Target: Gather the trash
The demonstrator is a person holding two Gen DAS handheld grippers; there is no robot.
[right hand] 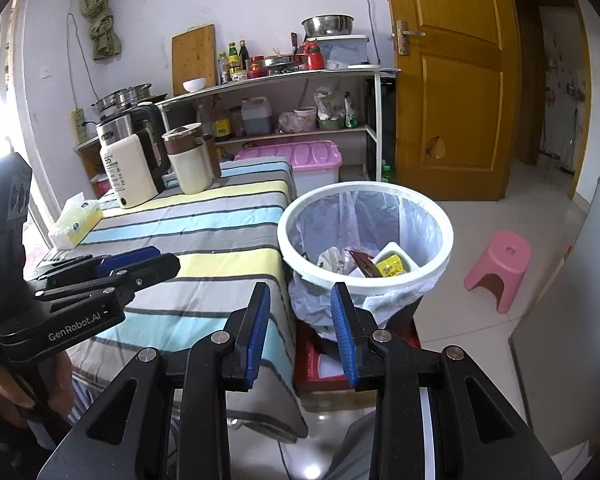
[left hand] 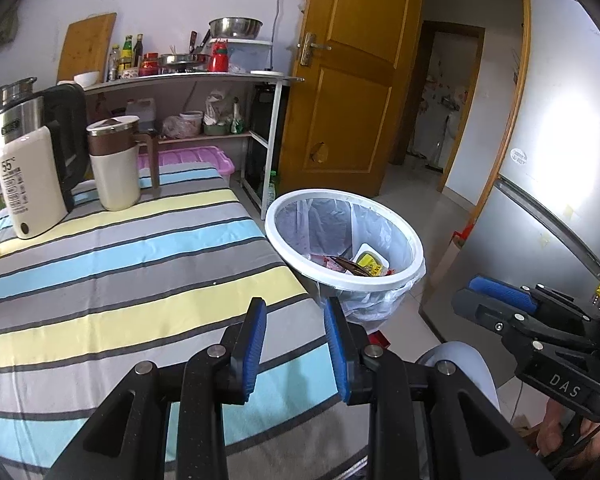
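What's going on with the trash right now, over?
Left tool open, empty. Right tool open, empty. Trash sits in the bin beside the table. Nothing in the way.

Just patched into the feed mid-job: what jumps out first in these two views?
The white-rimmed trash bin, lined with a clear bag and holding wrappers, stands at the corner of the striped tablecloth. Both the left gripper and the right gripper hang open and empty in front of it. At the table's far end stand an electric kettle and a cream-and-brown jug.
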